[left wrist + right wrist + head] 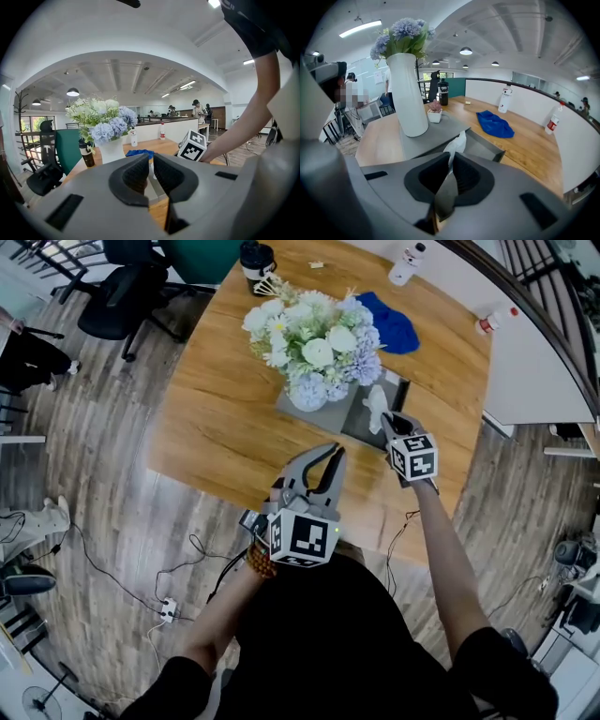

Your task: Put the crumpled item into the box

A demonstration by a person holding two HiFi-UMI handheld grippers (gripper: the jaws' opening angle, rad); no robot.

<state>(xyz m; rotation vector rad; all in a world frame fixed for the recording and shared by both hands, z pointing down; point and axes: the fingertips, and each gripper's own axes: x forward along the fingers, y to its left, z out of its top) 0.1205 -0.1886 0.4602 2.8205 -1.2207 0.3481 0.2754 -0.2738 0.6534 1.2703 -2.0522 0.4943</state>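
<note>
My right gripper (390, 424) is shut on a white crumpled item (376, 402), which sticks up out of its jaws. In the right gripper view the crumpled item (456, 145) hangs just above the open dark grey box (487, 151). In the head view the box (361, 423) lies on the wooden table beside the white vase of flowers (314, 348). My left gripper (335, 454) hovers over the table's near edge, left of the right one. Its jaws are closed together with nothing between them (151, 165).
The vase stands on a grey slab (323, 413) that adjoins the box. A blue cloth (389, 324), a black cup (255, 263) and two bottles (406, 263) (495, 322) lie farther back. An office chair (122, 296) and floor cables (169, 606) are at the left.
</note>
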